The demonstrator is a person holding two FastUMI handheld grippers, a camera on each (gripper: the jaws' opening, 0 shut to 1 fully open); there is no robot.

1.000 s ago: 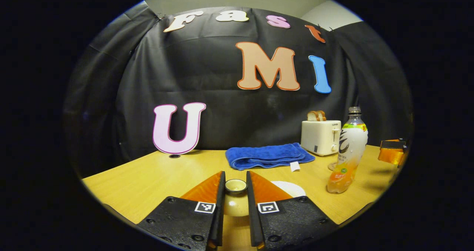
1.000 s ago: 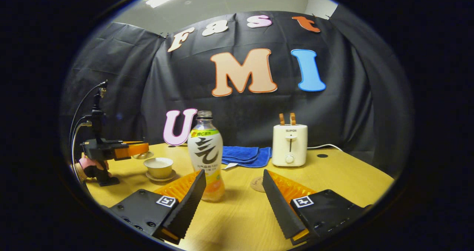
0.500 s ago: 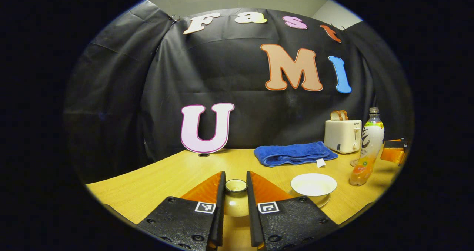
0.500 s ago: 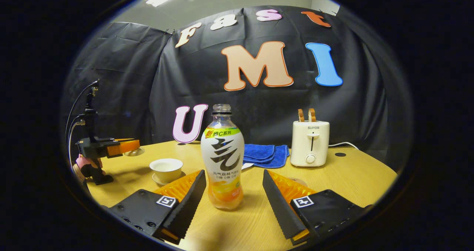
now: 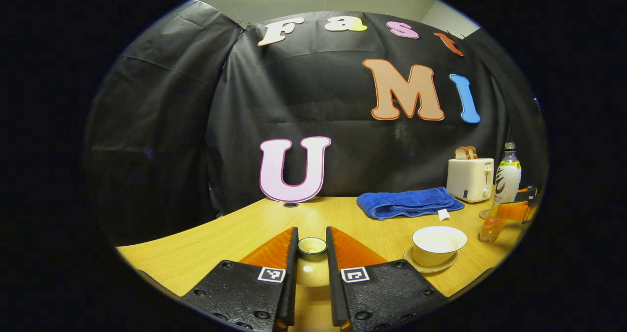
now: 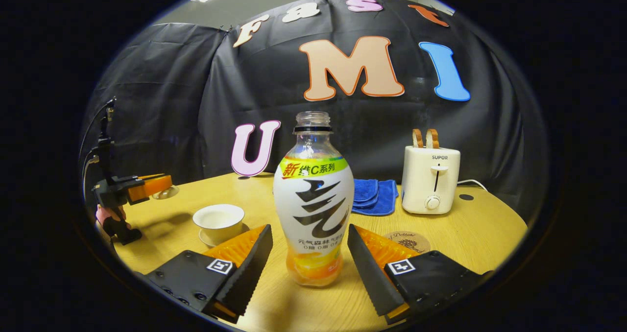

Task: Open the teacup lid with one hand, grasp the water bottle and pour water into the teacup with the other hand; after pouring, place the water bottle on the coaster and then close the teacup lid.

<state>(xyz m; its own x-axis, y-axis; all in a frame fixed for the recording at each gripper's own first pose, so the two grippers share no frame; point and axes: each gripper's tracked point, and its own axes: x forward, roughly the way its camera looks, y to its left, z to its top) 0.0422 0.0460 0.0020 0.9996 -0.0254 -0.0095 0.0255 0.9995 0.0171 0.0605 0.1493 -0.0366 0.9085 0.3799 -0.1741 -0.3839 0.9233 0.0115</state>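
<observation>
Lid lifted off to the side; bottle now between the spread right fingers.

Near: left gripper (image 5: 311, 253) clenched on the cream ceramic teacup lid (image 5: 312, 246); right gripper (image 6: 309, 246) spread, the labelled plastic water bottle (image 6: 313, 204) closer than before, ungrasped. Farther: open white teacup (image 5: 439, 244) at 3 o'clock; the right gripper view adds the round cork coaster (image 6: 408, 240) at 4 o'clock.

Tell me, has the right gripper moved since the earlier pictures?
Yes. It came forward to the bottle, which looms larger between its open fingers, as does the toaster.
</observation>
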